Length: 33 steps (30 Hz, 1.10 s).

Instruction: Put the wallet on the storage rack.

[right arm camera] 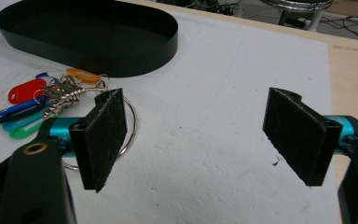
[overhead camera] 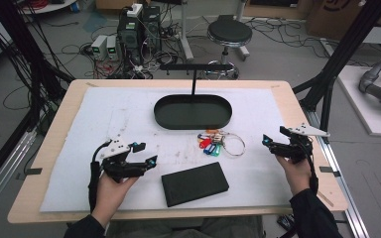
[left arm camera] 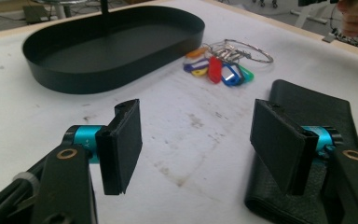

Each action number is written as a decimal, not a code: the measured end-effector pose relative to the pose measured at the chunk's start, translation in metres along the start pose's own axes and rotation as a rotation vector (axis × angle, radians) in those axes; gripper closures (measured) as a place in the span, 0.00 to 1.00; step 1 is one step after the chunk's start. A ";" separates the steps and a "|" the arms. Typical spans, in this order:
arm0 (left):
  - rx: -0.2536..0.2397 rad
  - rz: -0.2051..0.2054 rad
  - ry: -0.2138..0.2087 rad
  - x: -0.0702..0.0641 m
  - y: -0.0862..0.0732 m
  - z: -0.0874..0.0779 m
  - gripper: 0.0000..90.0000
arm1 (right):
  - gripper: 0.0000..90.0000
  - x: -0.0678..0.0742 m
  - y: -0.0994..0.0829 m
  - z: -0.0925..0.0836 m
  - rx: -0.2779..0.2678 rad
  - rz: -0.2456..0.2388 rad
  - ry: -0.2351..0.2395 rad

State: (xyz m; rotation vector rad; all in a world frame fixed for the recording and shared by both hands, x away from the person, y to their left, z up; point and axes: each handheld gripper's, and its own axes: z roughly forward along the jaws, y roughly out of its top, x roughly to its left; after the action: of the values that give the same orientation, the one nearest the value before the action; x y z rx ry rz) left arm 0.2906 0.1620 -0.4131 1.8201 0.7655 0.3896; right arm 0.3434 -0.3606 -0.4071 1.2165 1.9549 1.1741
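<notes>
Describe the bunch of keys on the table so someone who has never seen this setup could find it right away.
Start at the white mat covering the wooden table, and find the black oval tray at its far middle. Just in front of the tray's right end lies the bunch of keys. Its coloured plastic tags and big metal ring set it apart from the plain black wallet nearer the person.

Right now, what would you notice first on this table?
The bunch of bright coloured keys on a big ring, mid-table just in front of the black oval tray. Nearer the person lies a black wallet, with the open left gripper and right gripper either side.
</notes>
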 end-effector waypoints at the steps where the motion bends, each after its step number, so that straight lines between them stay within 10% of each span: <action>1: 0.006 0.002 -0.004 -0.002 -0.001 0.001 0.38 | 0.24 0.000 0.000 0.000 -0.002 0.002 0.001; 33: 0.194 -0.133 -0.081 -0.020 -0.027 0.028 0.44 | 0.27 0.001 -0.001 -0.001 0.005 -0.025 -0.012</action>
State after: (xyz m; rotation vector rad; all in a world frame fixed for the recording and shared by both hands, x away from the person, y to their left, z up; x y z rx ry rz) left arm 0.2839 0.1351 -0.4464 1.9396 0.8867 0.1581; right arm 0.3416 -0.3599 -0.4070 1.1953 1.9594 1.1476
